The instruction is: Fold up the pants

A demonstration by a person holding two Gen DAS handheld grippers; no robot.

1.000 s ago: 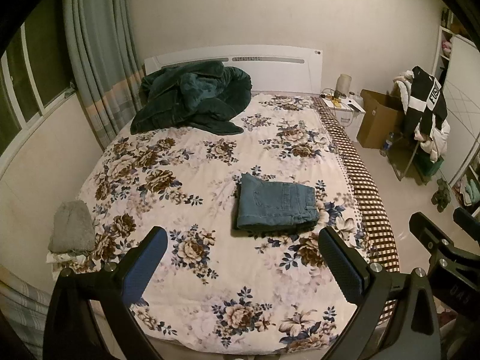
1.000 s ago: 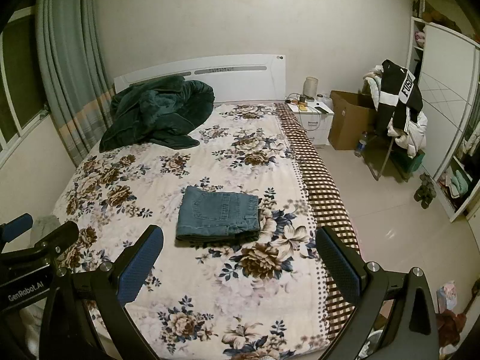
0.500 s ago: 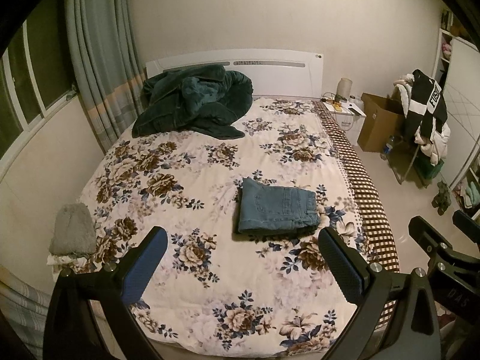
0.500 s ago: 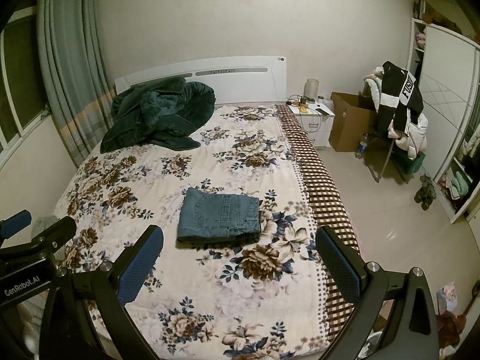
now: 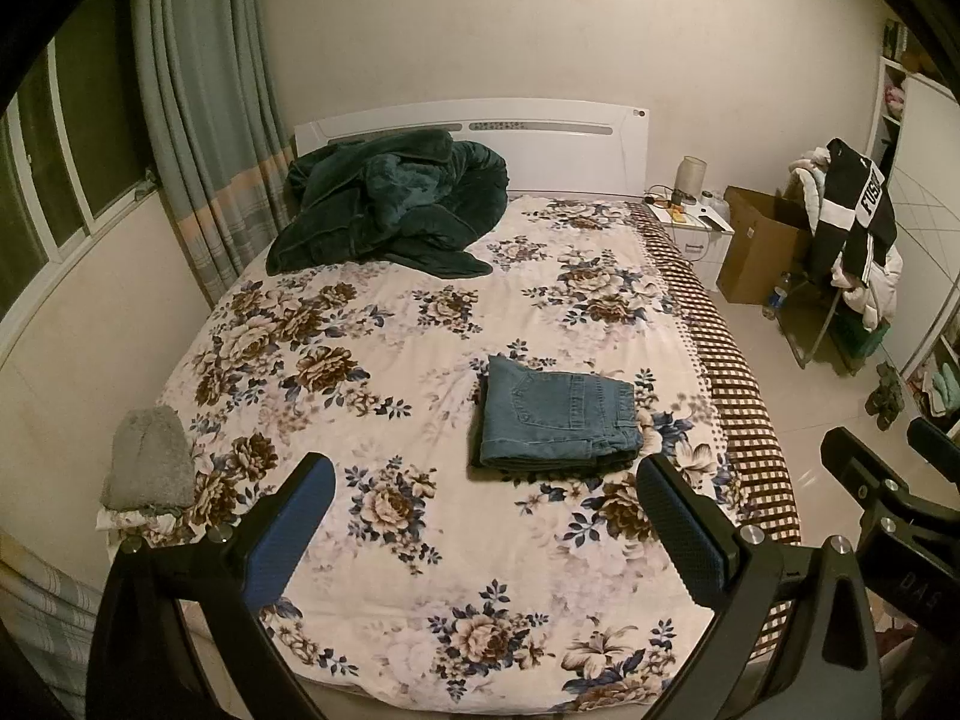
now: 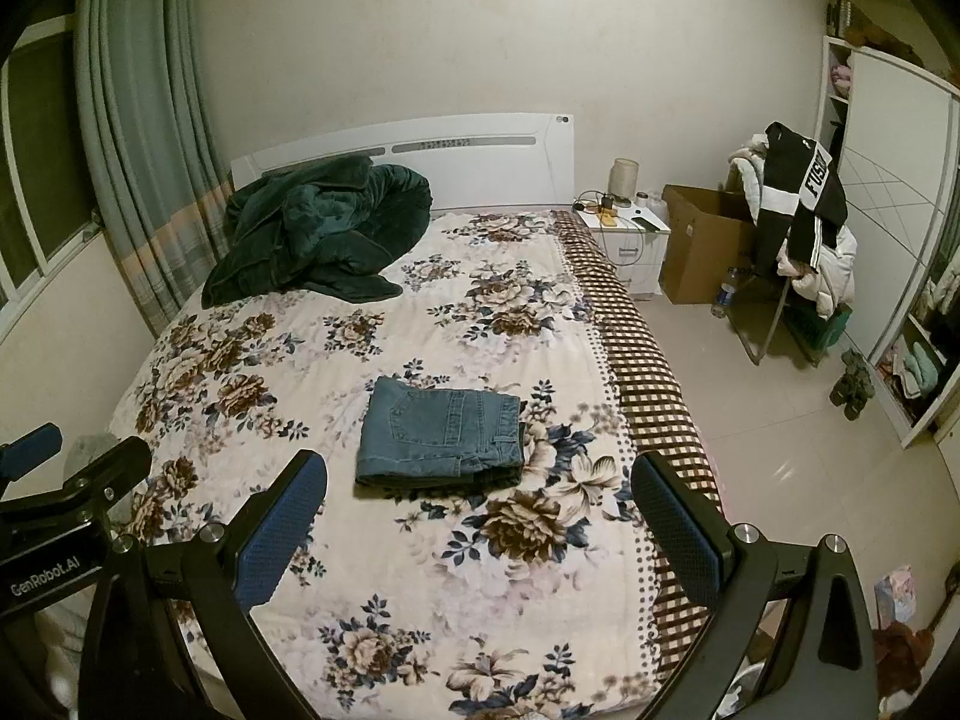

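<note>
The denim pants (image 5: 555, 417) lie folded into a thick rectangle (pocket stitching up) mid-bed on the floral bedspread (image 5: 384, 360). Nearer than the pants, the left gripper (image 5: 486, 531) and right gripper (image 6: 480, 531) gape wide, empty.

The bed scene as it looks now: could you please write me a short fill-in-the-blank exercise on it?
1. The folded jeans lie on the ____ bedspread.
2. Both the left tongs and the right tongs are ____ and hold nothing.
3. The crumpled dark green blanket lies by the white ____.
4. A grey knitted ____ lies at the bed's left edge.

Missing words: floral; open; headboard; hat
</note>
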